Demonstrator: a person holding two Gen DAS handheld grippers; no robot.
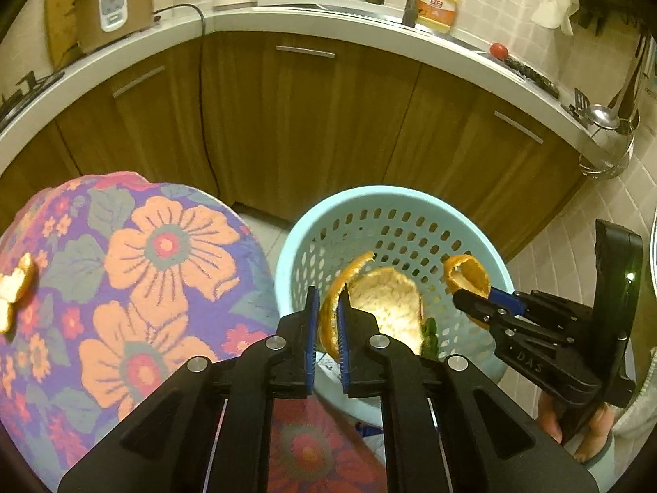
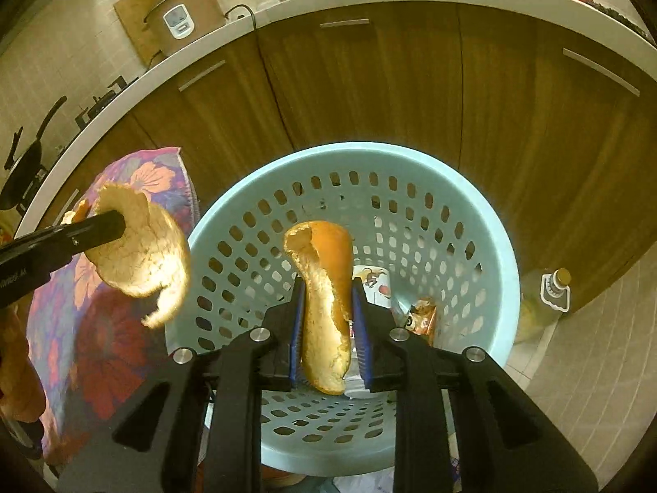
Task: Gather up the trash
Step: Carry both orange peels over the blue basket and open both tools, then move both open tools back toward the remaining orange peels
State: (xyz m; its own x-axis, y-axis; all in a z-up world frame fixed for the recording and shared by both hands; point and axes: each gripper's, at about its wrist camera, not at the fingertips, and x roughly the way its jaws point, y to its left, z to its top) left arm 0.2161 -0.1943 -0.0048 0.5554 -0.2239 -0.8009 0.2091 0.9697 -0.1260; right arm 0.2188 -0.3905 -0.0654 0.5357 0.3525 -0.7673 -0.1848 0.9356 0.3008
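Right gripper (image 2: 327, 328) pinches a long orange peel strip (image 2: 326, 308), hanging upright over the pale blue perforated plastic basket (image 2: 499, 246). Left gripper (image 1: 328, 320) clamps a curled orange peel (image 1: 394, 304) too, also above it, so both drops look straight down.

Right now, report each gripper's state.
Left gripper: closed on a large orange peel, over the basket.
Right gripper: closed on a smaller orange peel, over the basket.

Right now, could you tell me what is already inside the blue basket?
Inside the blue basket lie an orange snack wrapper and a printed paper cup. The held orange peel covers part of the bottom.
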